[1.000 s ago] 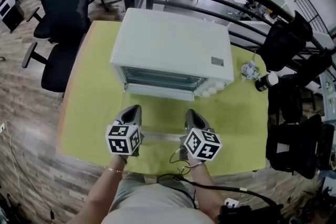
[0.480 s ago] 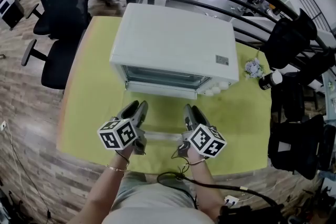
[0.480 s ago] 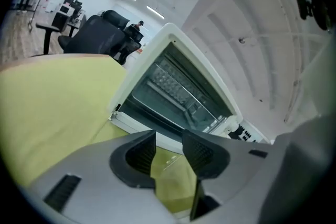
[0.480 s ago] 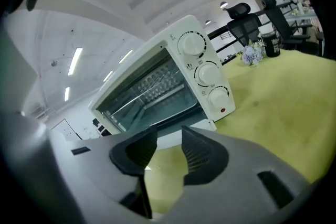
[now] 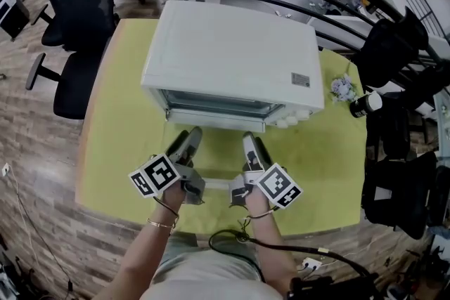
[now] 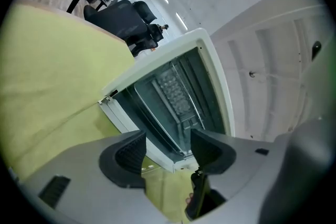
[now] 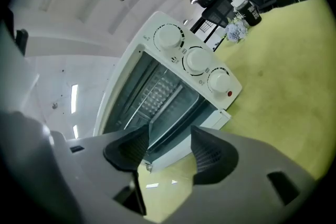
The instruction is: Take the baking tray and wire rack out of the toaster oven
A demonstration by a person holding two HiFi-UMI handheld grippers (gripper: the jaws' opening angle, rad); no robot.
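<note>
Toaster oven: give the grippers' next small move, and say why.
Probably ease the right gripper forward to the door of the toaster oven and pull it open. The door looks shut, the baking tray behind its glass. It and the left gripper have just opened their jaws, empty, short of the oven.

Far middle of table (image 5: 119, 151) taken up by toaster oven (image 5: 232, 53). Its glass door (image 5: 218, 105) is shut and blocks the cavity. Strip of table between door and near edge gives room to approach. Wide free lane left of oven. Right side tighter, with bottle (image 5: 365, 104) and small pale bunch (image 5: 342, 88) at far right edge.
</note>
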